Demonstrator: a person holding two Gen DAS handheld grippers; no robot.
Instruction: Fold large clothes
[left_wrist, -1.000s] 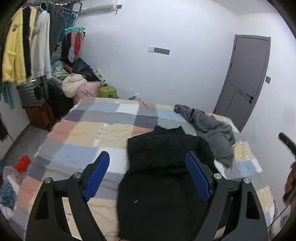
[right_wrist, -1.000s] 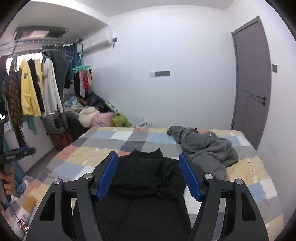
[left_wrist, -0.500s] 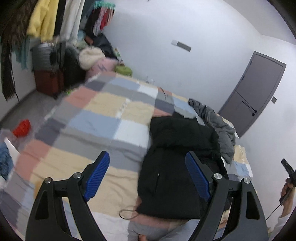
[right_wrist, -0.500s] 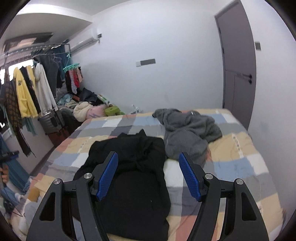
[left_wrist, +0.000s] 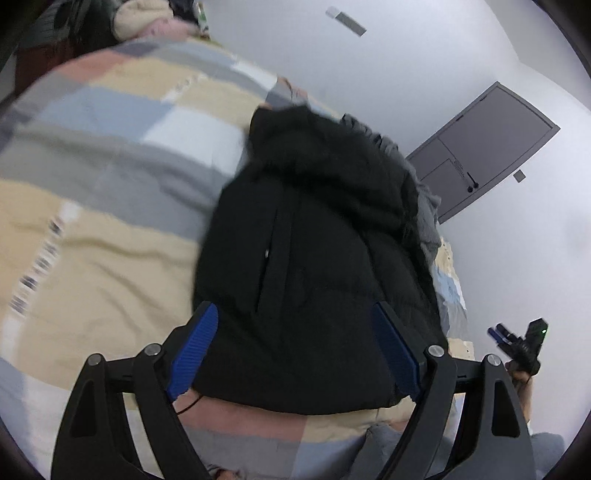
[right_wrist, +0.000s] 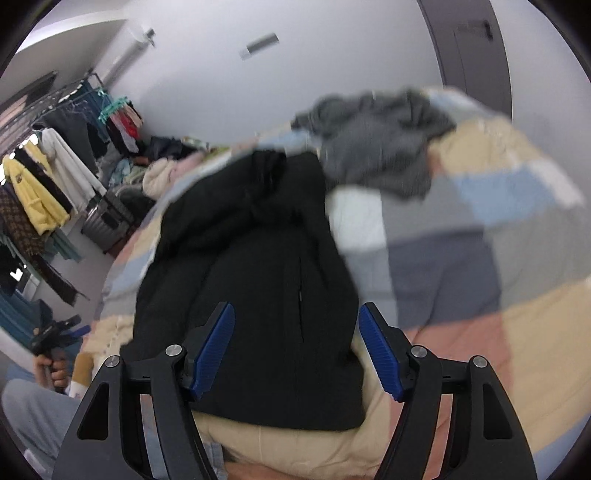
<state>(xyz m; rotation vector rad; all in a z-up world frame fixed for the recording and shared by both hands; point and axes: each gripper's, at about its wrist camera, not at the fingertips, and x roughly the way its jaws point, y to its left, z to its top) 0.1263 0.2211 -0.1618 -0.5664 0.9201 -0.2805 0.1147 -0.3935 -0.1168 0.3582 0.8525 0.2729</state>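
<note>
Checked bedspread (left_wrist: 110, 206) across the whole bed, black jacket (left_wrist: 306, 258) flat on it, hem at 6 o'clock, collar toward 12. In the right wrist view, same jacket (right_wrist: 251, 280) dead centre, grey sweater (right_wrist: 376, 147) crumpled at 1 o'clock, just touching or overlapping the collar end; cannot tell which. Clothes rack (right_wrist: 44, 177) well off at 9 o'clock.

Left tongs (left_wrist: 295, 350) gaping wide over the hem, nothing pinched. Right tongs (right_wrist: 297, 349) also empty, jaws opening, jacket only behind them, not pressed.

Likely trouble, biggest first:
- Bedspread caught along with the hem, since padded jacket sinks into soft cover; whole fold dragged.
- Thick, slippery shell slipping out of a shallow bite, one side dropping mid-lift.
- Only the top layer taken, jacket peeling open instead of folding.
- Grey sweater dragged along if collar end shifts.
- Thin dark cord (left_wrist: 188, 404) at 7 o'clock by the hem snagging a left finger.
</note>
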